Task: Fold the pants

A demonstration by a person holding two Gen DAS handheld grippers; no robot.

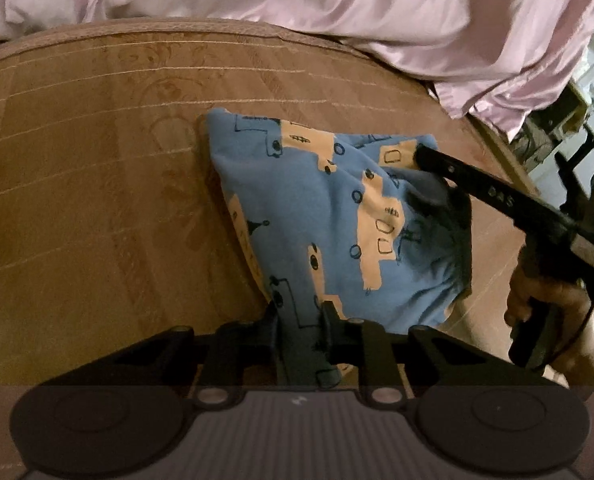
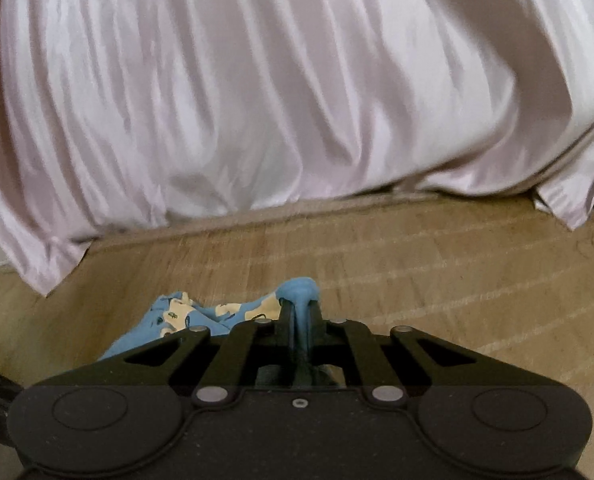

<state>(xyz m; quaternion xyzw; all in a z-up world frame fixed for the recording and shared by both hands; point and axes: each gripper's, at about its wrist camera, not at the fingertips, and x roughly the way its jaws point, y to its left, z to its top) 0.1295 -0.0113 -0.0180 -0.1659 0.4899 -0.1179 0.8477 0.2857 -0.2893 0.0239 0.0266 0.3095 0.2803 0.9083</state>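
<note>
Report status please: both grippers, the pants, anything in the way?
Left gripper shut on pants, near edge. Right gripper shut on far corner. Pants partly folded on brown mat. Pink sheet beyond, not touching.

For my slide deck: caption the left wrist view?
Both claws, left claw and right claw, pinch blue printed pants on a woven mat.

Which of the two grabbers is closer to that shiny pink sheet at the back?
Right. The right gripper holds the pants at their far edge, toward the pink sheet; the left gripper grips the near edge.

Pants [image 2: 201, 316] mostly hidden behind hand-held gripper [image 2: 300, 312].
</note>
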